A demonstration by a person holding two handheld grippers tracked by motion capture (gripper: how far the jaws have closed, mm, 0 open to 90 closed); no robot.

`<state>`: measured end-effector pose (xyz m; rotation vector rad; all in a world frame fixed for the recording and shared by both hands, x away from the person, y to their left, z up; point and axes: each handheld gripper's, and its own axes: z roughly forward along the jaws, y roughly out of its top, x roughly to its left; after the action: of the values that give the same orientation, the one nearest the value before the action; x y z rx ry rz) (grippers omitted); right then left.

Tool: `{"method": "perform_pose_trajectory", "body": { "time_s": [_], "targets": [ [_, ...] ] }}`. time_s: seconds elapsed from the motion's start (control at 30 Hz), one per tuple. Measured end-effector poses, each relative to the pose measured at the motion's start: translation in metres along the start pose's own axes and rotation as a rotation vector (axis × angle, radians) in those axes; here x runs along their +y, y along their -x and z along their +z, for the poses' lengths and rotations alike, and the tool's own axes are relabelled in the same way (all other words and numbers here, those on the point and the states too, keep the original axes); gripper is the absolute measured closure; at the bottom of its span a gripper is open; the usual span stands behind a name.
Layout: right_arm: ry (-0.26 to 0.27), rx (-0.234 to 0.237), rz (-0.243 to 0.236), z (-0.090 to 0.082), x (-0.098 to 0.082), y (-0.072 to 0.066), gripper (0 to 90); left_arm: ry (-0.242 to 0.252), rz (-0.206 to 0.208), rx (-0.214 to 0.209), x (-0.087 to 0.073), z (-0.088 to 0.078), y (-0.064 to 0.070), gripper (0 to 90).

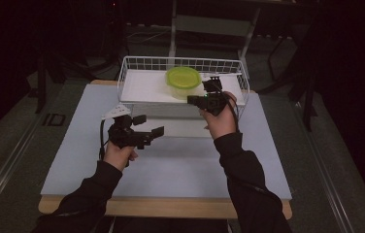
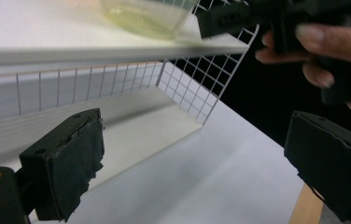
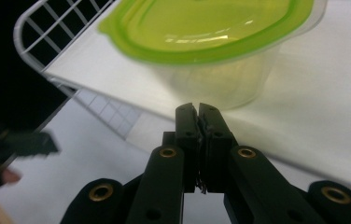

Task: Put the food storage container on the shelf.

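The lidded container is parked on the wire shelf's top board at the counter's twelve o'clock, the right tool pressed shut and empty beside it, perhaps for nudging, while the left tool is held wide, empty, at eight o'clock.

wire rack walls around container

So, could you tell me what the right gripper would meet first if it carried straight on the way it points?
Probably the clear container with the green lid on the rack's upper shelf; the shut right gripper points at its lower wall, though depth is uncertain.
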<state>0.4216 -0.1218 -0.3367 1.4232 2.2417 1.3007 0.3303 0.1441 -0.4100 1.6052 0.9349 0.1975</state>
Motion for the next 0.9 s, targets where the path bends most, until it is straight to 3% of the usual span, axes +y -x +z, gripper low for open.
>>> {"method": "perform_pose_trajectory", "body": {
  "time_s": [0.17, 0.53, 0.67, 0.8, 0.9],
  "targets": [
    [-0.004, -0.005, 0.019, 0.009, 0.007, 0.002, 86.1, -0.014, 0.032, 0.009, -0.002, -0.006, 0.002, 6.0],
    [-0.010, -0.010, 0.029, 0.024, 0.017, -0.001, 83.3, -0.013, 0.038, 0.000, -0.003, -0.006, 0.001, 6.0],
    [0.000, 0.004, 0.030, 0.023, 0.016, -0.002, 82.0, -0.023, 0.064, 0.003, -0.005, -0.006, 0.001, 6.0],
    [0.005, 0.044, -0.004, 0.011, 0.007, -0.010, 71.3, -0.014, 0.102, 0.003, -0.007, -0.008, 0.001, 6.0],
    [0.014, 0.049, -0.047, 0.002, 0.000, -0.015, 62.2, -0.006, 0.131, -0.013, -0.008, -0.009, 0.003, 6.0]
  ]
}}
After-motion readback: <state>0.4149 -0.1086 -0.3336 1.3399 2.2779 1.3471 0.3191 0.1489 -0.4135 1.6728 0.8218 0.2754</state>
